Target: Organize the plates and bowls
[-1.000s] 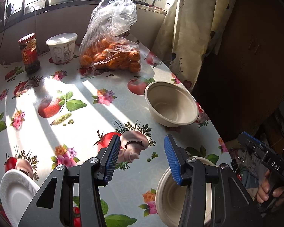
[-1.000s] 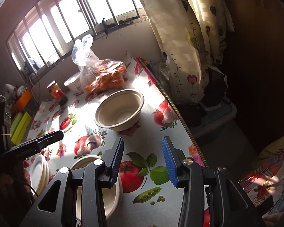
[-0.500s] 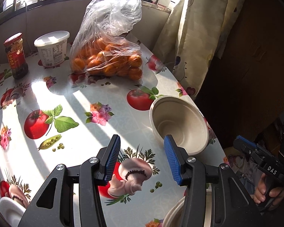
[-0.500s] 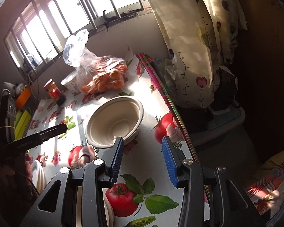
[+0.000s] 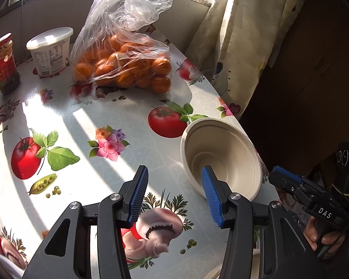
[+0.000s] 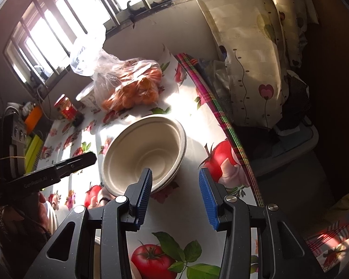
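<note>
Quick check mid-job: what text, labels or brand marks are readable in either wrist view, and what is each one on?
"DAS": white letters on the right gripper body, in the left wrist view.
"GenRobot.AI": faint lettering on the left gripper body, in the right wrist view.
White tub: printed label, too small to read.
Red-labelled jar: label markings, too blurred to read.
Bowl: no text.

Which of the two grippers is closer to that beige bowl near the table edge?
Right, though narrowly. The right gripper hangs open at the bowl, one finger overlapping its near rim. The left gripper is open beside the bowl, mostly over bare tablecloth.
</note>
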### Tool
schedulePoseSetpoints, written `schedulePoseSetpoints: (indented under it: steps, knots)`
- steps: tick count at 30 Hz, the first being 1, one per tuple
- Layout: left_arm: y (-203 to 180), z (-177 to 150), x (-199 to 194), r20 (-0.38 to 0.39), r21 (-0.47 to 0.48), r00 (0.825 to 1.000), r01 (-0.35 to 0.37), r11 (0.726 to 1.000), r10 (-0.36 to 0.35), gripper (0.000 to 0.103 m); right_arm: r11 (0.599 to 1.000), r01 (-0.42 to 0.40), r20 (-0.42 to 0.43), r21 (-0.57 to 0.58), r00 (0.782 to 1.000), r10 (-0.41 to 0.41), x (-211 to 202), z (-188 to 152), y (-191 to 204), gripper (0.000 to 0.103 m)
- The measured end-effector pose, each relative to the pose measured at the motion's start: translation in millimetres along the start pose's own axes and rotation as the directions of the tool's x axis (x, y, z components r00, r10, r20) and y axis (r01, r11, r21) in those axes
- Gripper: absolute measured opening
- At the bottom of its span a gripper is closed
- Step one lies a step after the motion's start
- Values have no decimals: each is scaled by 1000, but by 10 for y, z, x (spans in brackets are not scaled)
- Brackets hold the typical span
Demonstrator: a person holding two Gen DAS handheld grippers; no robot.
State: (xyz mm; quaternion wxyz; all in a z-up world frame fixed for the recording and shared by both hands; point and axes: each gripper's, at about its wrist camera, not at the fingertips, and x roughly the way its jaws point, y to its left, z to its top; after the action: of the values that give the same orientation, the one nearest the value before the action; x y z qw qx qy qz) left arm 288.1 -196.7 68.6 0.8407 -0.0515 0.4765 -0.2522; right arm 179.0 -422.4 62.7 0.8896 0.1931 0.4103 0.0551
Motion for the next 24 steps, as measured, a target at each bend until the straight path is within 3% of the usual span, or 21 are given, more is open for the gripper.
schedulePoseSetpoints:
  steps: [8, 13, 24]
  knots:
    - [-8, -3, 71, -13, 7, 1000, -6, 1000, 6, 43, 1000, -28, -12, 2, 1000, 28, 104, 10, 14, 40]
    - [-36, -22, 123, -27, 16, 1000, -3, 1000, 4, 33, 1000, -24, -26, -5, 999, 24, 179, 12, 27, 29]
    - [-73, -10, 138, -25, 34, 1000, 2, 999, -1, 23, 1000, -31, -28, 3, 999, 31, 224, 22, 21, 21]
